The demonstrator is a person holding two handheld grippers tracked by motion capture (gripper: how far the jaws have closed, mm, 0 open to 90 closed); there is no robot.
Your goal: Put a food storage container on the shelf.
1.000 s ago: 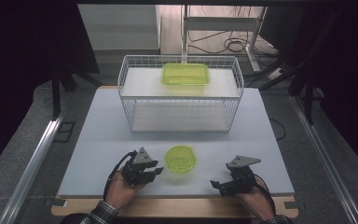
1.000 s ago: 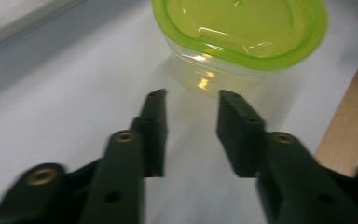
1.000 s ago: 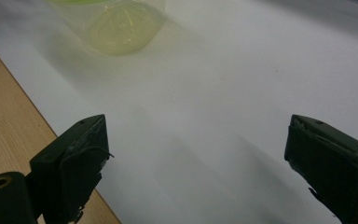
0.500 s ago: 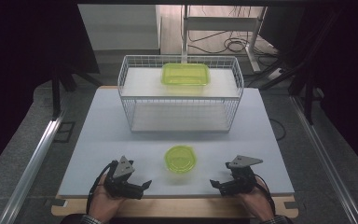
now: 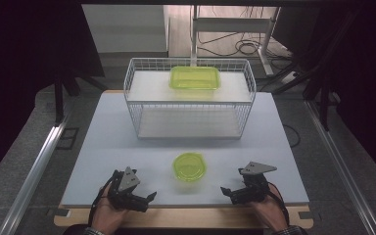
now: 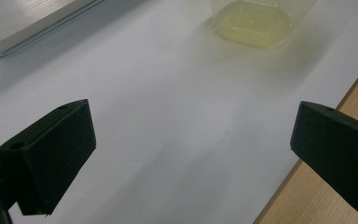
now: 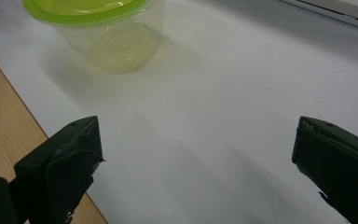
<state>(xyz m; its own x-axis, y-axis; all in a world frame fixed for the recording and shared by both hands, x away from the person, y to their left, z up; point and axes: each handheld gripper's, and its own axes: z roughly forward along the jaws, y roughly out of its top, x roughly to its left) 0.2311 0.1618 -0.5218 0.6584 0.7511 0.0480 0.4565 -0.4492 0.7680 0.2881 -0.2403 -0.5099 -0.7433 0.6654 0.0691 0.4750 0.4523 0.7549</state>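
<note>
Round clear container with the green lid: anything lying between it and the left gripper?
Nothing. In the high view, bare white tabletop separates the left gripper from the round clear container with the green lid; the left gripper view shows the same bare stretch ahead of the open fingers.

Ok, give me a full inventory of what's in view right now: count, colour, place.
Round container: one, clear with a lime-green lid, near edge of the mat, between the two claws, touching neither.
Rectangular container: one, lime-green, on the upper shelf of the wire rack.
Wire rack: one, white, two shelves, middle to far side of the mat.
Mat: one, pale grey-white, covering the table.
Table: one, light wood, edge showing at the near side.
Left claw: one, black, near left edge, jaws wide, having just opened, nothing between them.
Right claw: one, black, near right edge, jaws wide, having just opened further, empty.
</note>
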